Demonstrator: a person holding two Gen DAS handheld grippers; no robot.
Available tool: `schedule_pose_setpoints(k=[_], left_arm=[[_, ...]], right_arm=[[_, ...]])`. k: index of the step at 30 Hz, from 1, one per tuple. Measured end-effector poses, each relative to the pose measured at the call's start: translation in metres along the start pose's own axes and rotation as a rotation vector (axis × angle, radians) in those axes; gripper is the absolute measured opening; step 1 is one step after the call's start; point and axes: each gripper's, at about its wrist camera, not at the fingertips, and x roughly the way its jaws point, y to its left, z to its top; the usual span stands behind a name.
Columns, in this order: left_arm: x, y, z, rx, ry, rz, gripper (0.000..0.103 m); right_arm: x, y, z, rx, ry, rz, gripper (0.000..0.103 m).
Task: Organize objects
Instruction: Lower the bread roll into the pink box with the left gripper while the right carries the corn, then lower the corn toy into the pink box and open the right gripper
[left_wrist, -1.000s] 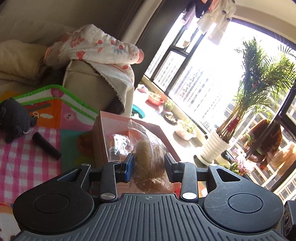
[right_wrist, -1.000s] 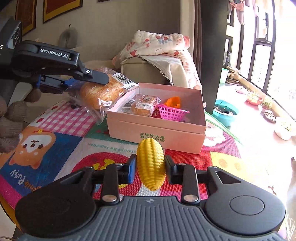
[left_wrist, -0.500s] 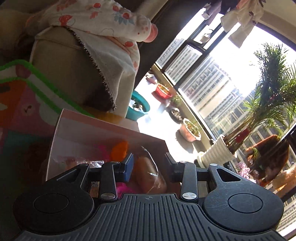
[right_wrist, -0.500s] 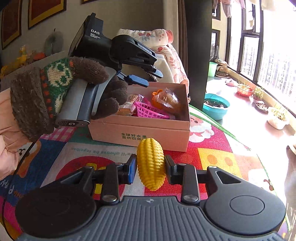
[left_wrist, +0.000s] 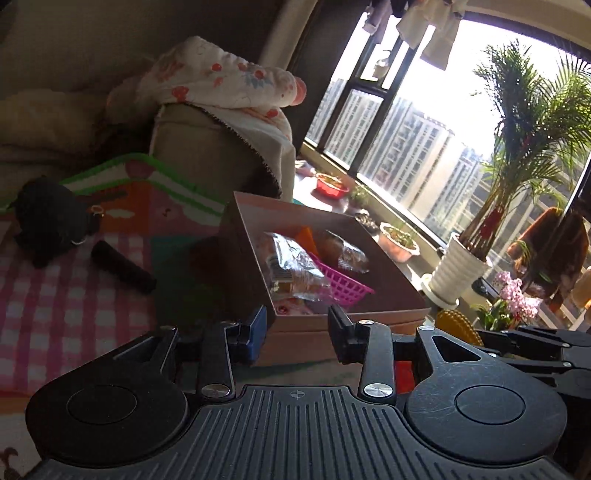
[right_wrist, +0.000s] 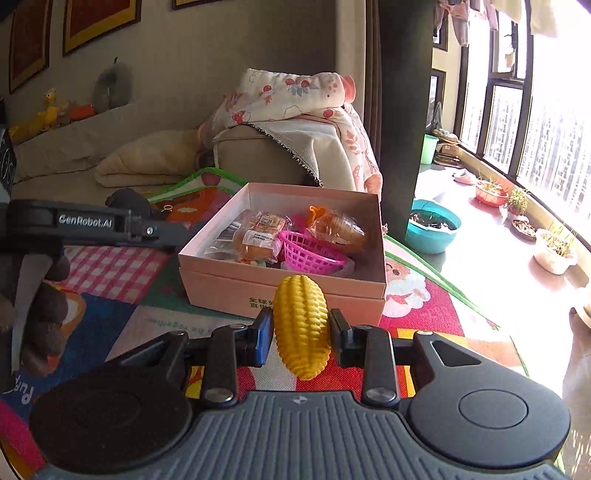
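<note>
An open pink box (right_wrist: 229, 284) sits on the play mat and holds wrapped bread packets (right_wrist: 255, 236), a pink basket (right_wrist: 310, 254) and a bagged bread roll (right_wrist: 340, 230). My left gripper (left_wrist: 295, 332) hovers just before the box's near corner (left_wrist: 351, 317). Its jaws stand apart with nothing between them. In the right wrist view its finger (right_wrist: 162, 232) reaches in from the left, beside the box. My right gripper (right_wrist: 301, 332) is shut on a yellow toy corn (right_wrist: 299, 325), held upright in front of the box. The corn (left_wrist: 456, 325) also shows at the left wrist view's right edge.
A black plush toy (left_wrist: 48, 218) and a black cylinder (left_wrist: 123, 267) lie on the mat left of the box. A sofa arm with a floral blanket (right_wrist: 295, 99) rises behind it. A teal basin (right_wrist: 436, 225) and plant pots (left_wrist: 458, 273) line the window ledge.
The left gripper carried the bagged bread roll over the box, let it go inside, and drew back to the box's near corner, empty. The right gripper kept hold of the corn.
</note>
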Motion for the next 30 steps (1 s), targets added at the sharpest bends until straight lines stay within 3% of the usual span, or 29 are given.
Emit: schedule_pose_setpoints(k=[8,9,10,12,15,18,23,30], left_arm=[[-0.025,0.043,-0.034,-0.111,0.036,0.026,0.040],[-0.027,0.047,-0.035,-0.122,0.032,0.030,0.040],[-0.029,0.050,-0.036,-0.130,0.026,0.034,0.040],[-0.034,0.056,-0.036,-0.144,0.017,0.039,0.040],[-0.041,0.066,-0.038,-0.154,0.009,0.049,0.040],[-0.039,0.076,-0.039,-0.174,0.012,0.062,0.040],[-0.031,0.084,-0.040,-0.208,0.011,0.078,0.040],[-0.039,0.090,-0.039,-0.167,-0.029,0.125,0.040]], right_arm=[[0.061,0.014,0.123,-0.170,-0.007,0.020,0.031],[0.072,0.017,0.136,-0.195,-0.007,0.022,0.034],[0.083,0.020,0.148,-0.201,-0.001,0.002,0.047],[0.097,0.020,0.164,-0.165,0.021,-0.030,0.061],[0.100,0.015,0.163,-0.101,0.039,-0.010,0.064],[0.096,0.017,0.140,-0.100,0.052,-0.016,0.073],[0.095,0.027,0.097,-0.130,0.110,-0.029,0.074],[0.103,0.082,0.083,-0.195,0.134,0.079,0.074]])
